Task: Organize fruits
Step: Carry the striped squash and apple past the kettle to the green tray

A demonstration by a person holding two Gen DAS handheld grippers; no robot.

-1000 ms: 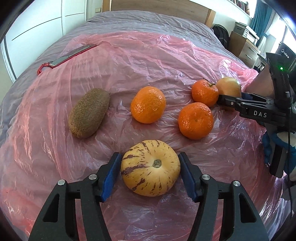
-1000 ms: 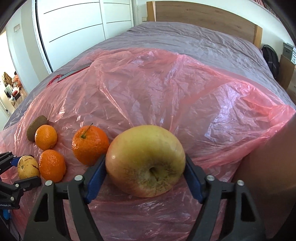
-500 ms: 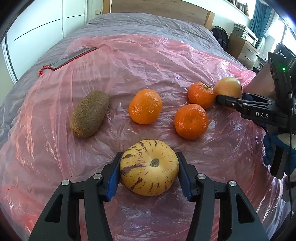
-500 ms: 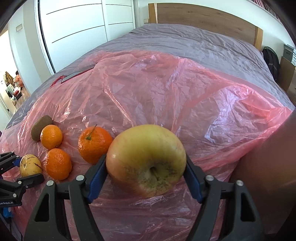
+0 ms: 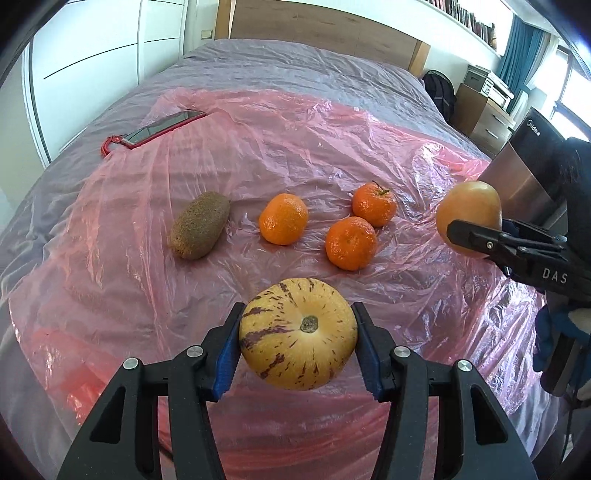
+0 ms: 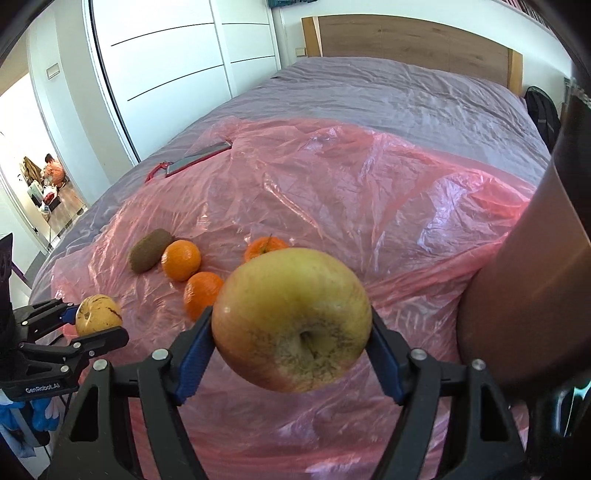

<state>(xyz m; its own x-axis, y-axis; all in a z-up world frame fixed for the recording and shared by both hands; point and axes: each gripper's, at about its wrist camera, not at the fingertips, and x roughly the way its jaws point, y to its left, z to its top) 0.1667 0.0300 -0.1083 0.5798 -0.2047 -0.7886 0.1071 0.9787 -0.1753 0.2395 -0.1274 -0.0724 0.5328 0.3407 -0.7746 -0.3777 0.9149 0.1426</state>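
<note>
My left gripper is shut on a yellow melon with purple stripes and holds it above the pink plastic sheet. My right gripper is shut on a yellow-green apple, lifted off the sheet; it also shows in the left wrist view. Three mandarins and a brown kiwi lie on the sheet ahead of the left gripper. In the right wrist view the melon sits in the left gripper at the far left.
The sheet covers a grey bed with a wooden headboard. A phone in a red case lies at the back left of the sheet. A tall brown-silver cylinder stands close at the right. White wardrobe doors line the left wall.
Both grippers have risen and drawn back, lifting the melon and the apple off the sheet. The fruits on the sheet have not moved.
</note>
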